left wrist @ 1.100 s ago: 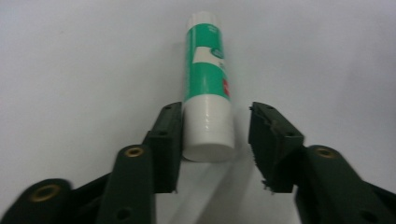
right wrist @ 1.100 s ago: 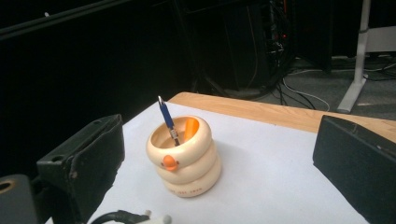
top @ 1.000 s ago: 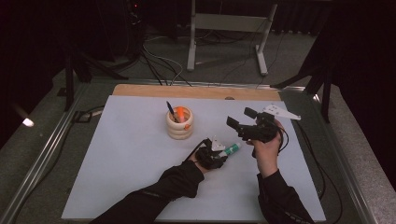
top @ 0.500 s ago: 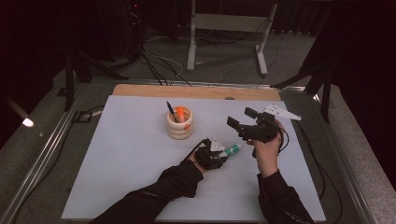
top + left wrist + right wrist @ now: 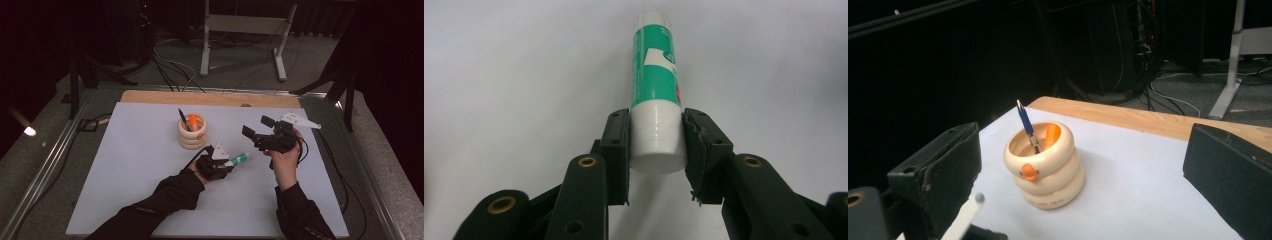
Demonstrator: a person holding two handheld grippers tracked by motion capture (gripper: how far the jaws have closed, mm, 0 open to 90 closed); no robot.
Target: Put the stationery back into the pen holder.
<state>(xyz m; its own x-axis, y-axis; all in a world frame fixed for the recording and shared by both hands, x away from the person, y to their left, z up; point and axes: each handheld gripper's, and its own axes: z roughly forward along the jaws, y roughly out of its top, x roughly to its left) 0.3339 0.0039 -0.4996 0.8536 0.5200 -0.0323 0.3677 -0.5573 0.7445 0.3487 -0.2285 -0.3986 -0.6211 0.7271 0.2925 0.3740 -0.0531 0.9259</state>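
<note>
A green and white glue stick [image 5: 655, 85] is held by its white cap end between the pads of my left gripper [image 5: 656, 135], which is shut on it. From above, the glue stick [image 5: 239, 159] juts right from that gripper [image 5: 227, 164], just above the white sheet [image 5: 140, 165]. A cream ringed holder [image 5: 192, 131] stands mid-table with a blue pen [image 5: 183, 119] and an orange marker [image 5: 193, 121] in it. My right gripper [image 5: 257, 127] is raised to the holder's right, open and with nothing in it. Along its jaws [image 5: 1083, 145] I see the holder [image 5: 1048, 170] and the pen [image 5: 1025, 122].
The white sheet covers a table with a wooden strip [image 5: 210, 98] along its far edge. A metal rail [image 5: 45, 170] runs down the left side. Cables and a white stand [image 5: 240, 30] lie on the floor beyond the table.
My left gripper has shifted slightly left and lifted a little with the glue stick in it. The right gripper has stayed put.
</note>
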